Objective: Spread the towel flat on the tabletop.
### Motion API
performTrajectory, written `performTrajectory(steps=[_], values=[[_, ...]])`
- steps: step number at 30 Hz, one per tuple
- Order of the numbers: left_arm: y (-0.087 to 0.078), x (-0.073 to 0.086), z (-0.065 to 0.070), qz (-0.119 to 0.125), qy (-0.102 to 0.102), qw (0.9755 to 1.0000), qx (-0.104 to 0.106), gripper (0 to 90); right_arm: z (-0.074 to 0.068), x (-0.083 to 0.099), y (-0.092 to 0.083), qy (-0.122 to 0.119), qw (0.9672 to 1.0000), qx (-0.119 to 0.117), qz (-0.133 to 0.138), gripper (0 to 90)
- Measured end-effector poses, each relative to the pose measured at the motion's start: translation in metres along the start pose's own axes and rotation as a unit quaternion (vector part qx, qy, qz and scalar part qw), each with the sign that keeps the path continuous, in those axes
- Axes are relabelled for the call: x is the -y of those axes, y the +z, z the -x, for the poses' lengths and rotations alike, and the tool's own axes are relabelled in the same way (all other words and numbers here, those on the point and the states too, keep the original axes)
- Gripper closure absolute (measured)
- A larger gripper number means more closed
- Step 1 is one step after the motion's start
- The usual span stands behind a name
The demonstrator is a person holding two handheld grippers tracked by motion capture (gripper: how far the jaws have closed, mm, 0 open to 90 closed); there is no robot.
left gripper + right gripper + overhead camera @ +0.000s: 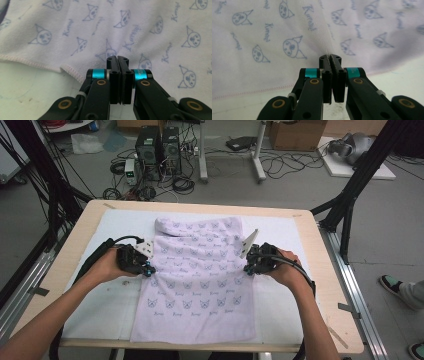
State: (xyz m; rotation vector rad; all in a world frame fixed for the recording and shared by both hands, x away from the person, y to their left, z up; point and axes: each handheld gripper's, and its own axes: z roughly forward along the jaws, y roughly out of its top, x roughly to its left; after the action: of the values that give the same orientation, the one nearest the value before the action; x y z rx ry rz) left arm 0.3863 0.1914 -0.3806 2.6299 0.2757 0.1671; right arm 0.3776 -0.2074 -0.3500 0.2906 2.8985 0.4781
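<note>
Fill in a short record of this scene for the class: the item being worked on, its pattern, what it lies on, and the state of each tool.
item: pale lilac towel, lying on the table
pattern: small cat-face prints with script lettering
surface: white mat on a wooden table
left tool: jaws shut, at the towel's left edge, pinching the cloth
right tool: jaws shut, at the towel's right edge, pinching a fold of cloth

Soft matt terry cloth towel (200,280) with pale printed pattern and stitched hem, matt white sheet (100,305) over a smooth light wood table (75,240), matt black plastic left gripper (117,60) with glossy teal metal bands and brass rivets
</note>
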Motion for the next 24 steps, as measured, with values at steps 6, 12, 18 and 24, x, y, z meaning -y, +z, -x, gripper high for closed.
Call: performTrajectory(steps=[6, 12, 18, 24], values=[[0.001, 0.003, -0.011, 0.021, -0.022, 0.9991, -0.030, 71.1, 0.008, 0.000, 0.003, 0.020, 0.9987, 0.047, 0.006, 73.8], [-0.009, 0.009, 0.008, 0.042, -0.003, 0.9988, -0.026, 46.9, -0.008, 0.008, 0.006, -0.012, 0.9996, -0.001, 0.027, 56.2], [-0.010, 0.015, 0.049, 0.029, 0.059, 0.9978, 0.004, 45.9, -0.045, 0.006, 0.011, -0.064, 0.9971, -0.042, -0.003, 54.8], [0.002, 0.024, 0.076, 0.010, 0.078, 0.9968, 0.015, 46.6, -0.076, 0.004, 0.031, -0.095, 0.9927, -0.060, -0.045, 57.3]])
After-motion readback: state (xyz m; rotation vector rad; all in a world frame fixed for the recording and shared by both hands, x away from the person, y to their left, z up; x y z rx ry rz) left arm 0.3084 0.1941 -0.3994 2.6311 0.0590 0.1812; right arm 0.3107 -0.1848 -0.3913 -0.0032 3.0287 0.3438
